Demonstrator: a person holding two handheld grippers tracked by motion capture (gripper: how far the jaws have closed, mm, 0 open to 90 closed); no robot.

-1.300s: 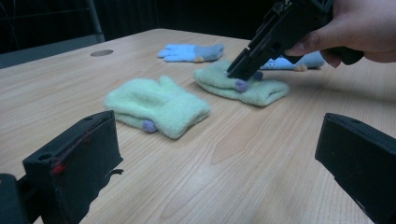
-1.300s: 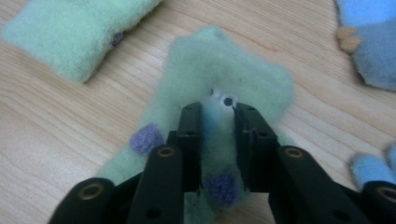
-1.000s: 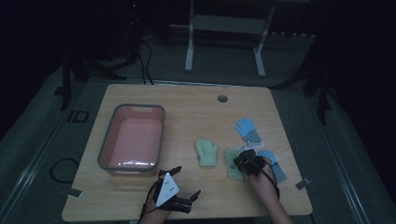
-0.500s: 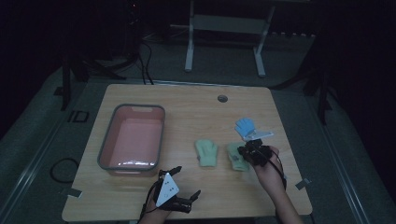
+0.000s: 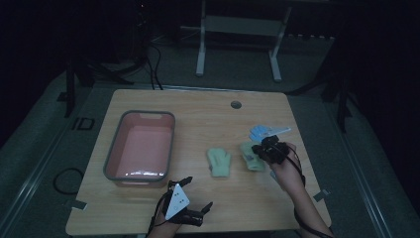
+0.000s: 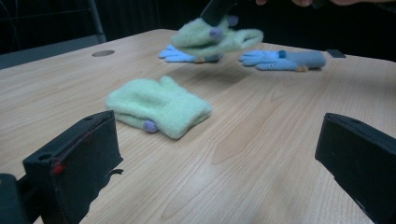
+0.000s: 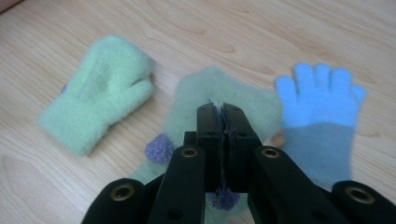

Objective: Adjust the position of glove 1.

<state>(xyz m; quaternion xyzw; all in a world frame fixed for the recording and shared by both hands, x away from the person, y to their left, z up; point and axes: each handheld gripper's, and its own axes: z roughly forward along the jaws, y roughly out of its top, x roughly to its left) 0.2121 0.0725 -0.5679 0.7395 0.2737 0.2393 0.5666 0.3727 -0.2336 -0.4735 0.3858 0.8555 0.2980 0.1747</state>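
Green mitten [image 7: 219, 100] pinched in right gripper [image 7: 222, 108]; blue glove [image 7: 322, 116] just beside.

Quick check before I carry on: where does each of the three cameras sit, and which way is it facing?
High view: above the near table edge, facing forward and down; forearms, left gripper, right gripper, pink tub.
Left gripper view: low over the table, facing across it between open jaws toward the lying green mitten.
Right gripper view: above the table, facing down along shut jaws pinching the lifted green mitten.
Shared: both green mittens, blue glove.
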